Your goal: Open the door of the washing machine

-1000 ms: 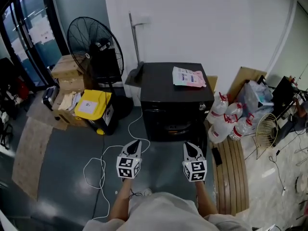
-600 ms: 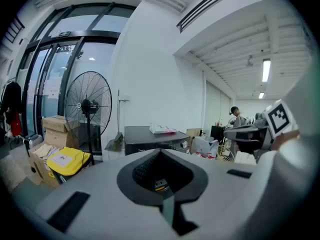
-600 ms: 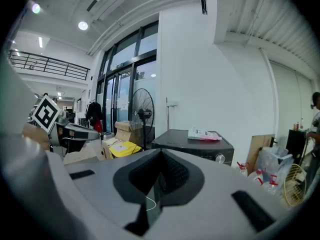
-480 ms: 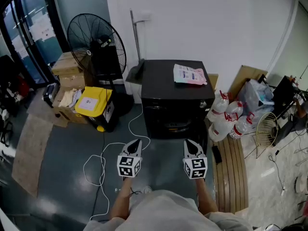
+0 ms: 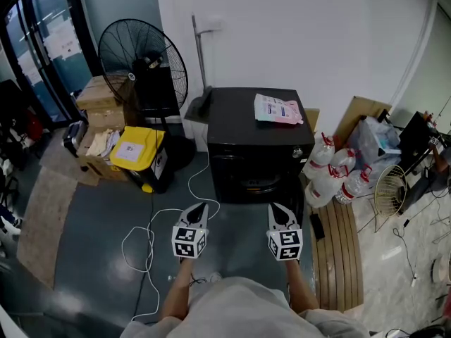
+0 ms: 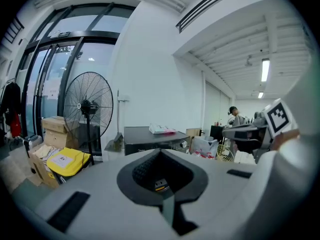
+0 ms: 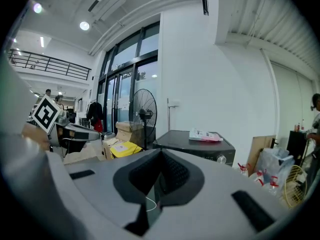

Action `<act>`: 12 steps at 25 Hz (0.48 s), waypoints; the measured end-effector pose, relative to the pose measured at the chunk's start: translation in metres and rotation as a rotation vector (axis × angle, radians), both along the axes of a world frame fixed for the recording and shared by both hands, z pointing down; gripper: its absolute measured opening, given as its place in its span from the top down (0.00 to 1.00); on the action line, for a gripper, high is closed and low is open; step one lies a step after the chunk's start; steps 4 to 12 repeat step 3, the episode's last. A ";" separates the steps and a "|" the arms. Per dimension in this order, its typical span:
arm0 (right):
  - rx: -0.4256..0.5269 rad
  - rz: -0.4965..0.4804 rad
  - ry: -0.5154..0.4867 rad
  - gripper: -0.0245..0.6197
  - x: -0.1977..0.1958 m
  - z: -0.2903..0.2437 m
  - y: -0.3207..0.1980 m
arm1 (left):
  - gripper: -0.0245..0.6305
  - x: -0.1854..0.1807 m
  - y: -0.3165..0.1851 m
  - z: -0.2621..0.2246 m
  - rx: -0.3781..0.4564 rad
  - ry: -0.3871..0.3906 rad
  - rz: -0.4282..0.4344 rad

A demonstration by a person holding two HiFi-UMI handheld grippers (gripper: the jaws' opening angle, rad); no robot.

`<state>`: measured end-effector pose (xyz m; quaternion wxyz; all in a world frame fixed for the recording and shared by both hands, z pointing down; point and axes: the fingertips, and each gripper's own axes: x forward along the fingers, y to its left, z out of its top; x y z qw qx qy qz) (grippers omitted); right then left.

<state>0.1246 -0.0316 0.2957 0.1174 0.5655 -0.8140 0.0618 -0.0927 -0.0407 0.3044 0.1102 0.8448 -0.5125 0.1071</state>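
From the head view, the black washing machine stands against the white wall, straight ahead of the person, with its front door shut. The task therefore has not visibly begun: nothing touches the door, and the reach, the grip and the pull are all left to do. The left hand-held gripper and the right hand-held gripper hover side by side above the grey floor, both well short of the machine and touching nothing. A pink-and-white packet lies on the machine's top (its print is too small to read). A standing fan and a yellow box sit to the left, and clear bottles with red tops sit to the right. In the left gripper view the jaws are pressed together with nothing between them, and the machine shows beyond them, well apart. A pale line on its control panel may be a brand name, but I cannot read it. In the right gripper view the jaws likewise meet, empty, and a silver knob shows on the machine's panel. The only crisp marks anywhere are the black-and-white square codes on each gripper's cube.
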 end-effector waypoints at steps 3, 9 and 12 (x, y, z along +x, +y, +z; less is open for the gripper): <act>-0.003 0.001 0.000 0.96 0.001 0.000 0.001 | 0.95 0.001 0.000 -0.001 0.000 0.002 -0.001; -0.003 0.001 0.000 0.96 0.001 0.000 0.001 | 0.95 0.001 0.000 -0.001 0.000 0.002 -0.001; -0.003 0.001 0.000 0.96 0.001 0.000 0.001 | 0.95 0.001 0.000 -0.001 0.000 0.002 -0.001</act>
